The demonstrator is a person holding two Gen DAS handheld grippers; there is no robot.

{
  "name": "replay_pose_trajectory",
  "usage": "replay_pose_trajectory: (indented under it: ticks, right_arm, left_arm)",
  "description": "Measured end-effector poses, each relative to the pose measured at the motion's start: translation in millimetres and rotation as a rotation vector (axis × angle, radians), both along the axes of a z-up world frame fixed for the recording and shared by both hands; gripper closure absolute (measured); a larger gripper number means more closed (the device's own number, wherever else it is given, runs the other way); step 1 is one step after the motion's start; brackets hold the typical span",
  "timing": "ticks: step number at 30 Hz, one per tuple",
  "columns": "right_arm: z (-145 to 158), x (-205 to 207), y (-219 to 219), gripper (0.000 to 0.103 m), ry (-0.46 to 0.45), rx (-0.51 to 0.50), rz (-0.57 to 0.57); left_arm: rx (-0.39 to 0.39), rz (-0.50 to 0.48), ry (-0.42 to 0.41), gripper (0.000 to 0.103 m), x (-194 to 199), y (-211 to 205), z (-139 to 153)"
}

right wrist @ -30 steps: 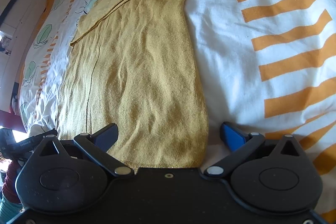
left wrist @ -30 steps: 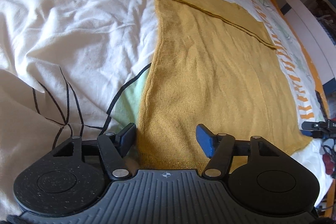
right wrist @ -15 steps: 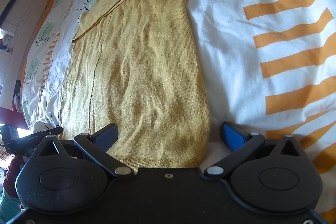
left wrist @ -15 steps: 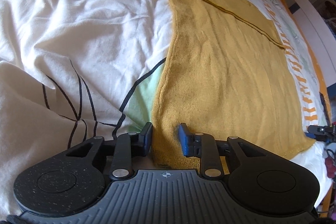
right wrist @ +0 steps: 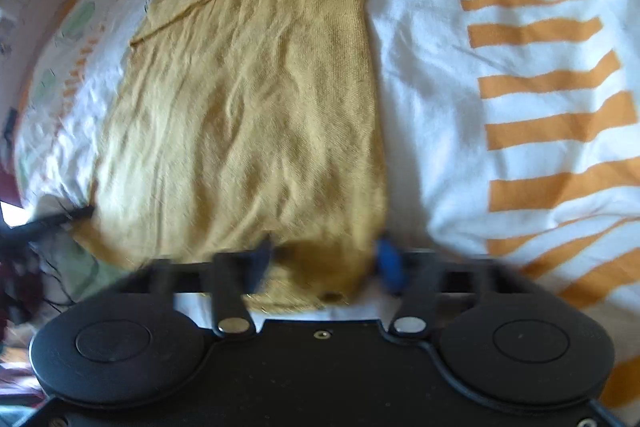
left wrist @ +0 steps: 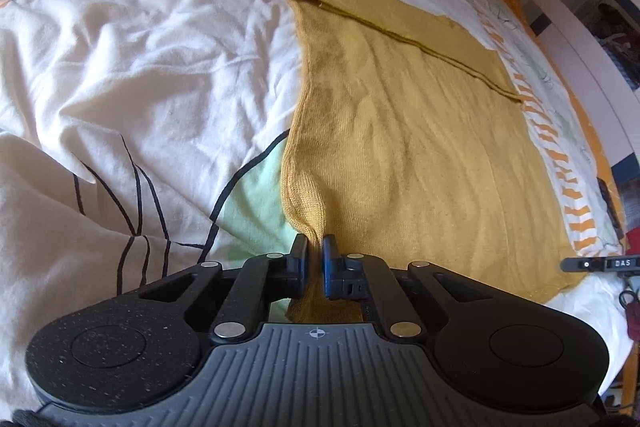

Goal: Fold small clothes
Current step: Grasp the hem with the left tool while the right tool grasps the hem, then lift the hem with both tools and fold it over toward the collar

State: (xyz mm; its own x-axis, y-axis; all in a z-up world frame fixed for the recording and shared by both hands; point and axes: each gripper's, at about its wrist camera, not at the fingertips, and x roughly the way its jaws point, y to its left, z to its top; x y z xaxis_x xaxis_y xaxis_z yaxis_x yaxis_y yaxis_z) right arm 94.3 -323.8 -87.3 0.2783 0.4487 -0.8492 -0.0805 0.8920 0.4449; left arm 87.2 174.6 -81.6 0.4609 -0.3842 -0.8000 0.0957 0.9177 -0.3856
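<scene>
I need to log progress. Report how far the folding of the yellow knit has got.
Done: the mustard garment lies flat on the bedspread, its far edge already turned over. In hand: the left gripper is shut on the near-left hem corner; the right gripper, blurred, straddles the near-right corner, jaws apart. Left: clamp that corner, then carry the hem over.

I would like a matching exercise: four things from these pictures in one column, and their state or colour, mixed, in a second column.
1. left gripper
2. right gripper
3. mustard knit garment
4. duvet cover

a. white with orange stripes
b. lies flat, far part folded over
c. shut on the garment's near corner
d. open astride the other near corner

Pairs: 1-c, 2-d, 3-b, 4-a
</scene>
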Motion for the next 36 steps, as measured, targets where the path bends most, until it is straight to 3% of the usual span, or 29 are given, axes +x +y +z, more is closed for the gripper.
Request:
replay_pose_trajectory:
  ticks: [7,15,22,25,31,36]
  right_arm:
    - [25,-19,-8,0.087,-0.164,0.153,-0.074]
    - [56,-5,-12,0.087,-0.370,0.272,-0.166]
    - [74,43,-19,0.088,-0.491,0.299,-0.242]
    - [77,71,-23,0.088,-0.533,0.296,-0.274]
    - [69,132,-30,0.088,-0.563,0.282,-0.345]
    - [51,183,-30,0.088,-0.552,0.272,-0.390]
  left_arm:
    - [-0.092,0.068,-0.131,0.096,-15,1,25]
    - [-0.176,0.128,-0.244,0.097,9,2,58]
    - [-0.240,0.202,-0.320,0.100,58,8,79]
    - [-0.234,0.233,-0.353,0.099,84,11,85]
    - [-0.243,0.281,-0.364,0.099,141,14,83]
    - [-0.205,0.306,-0.366,0.100,191,7,72]
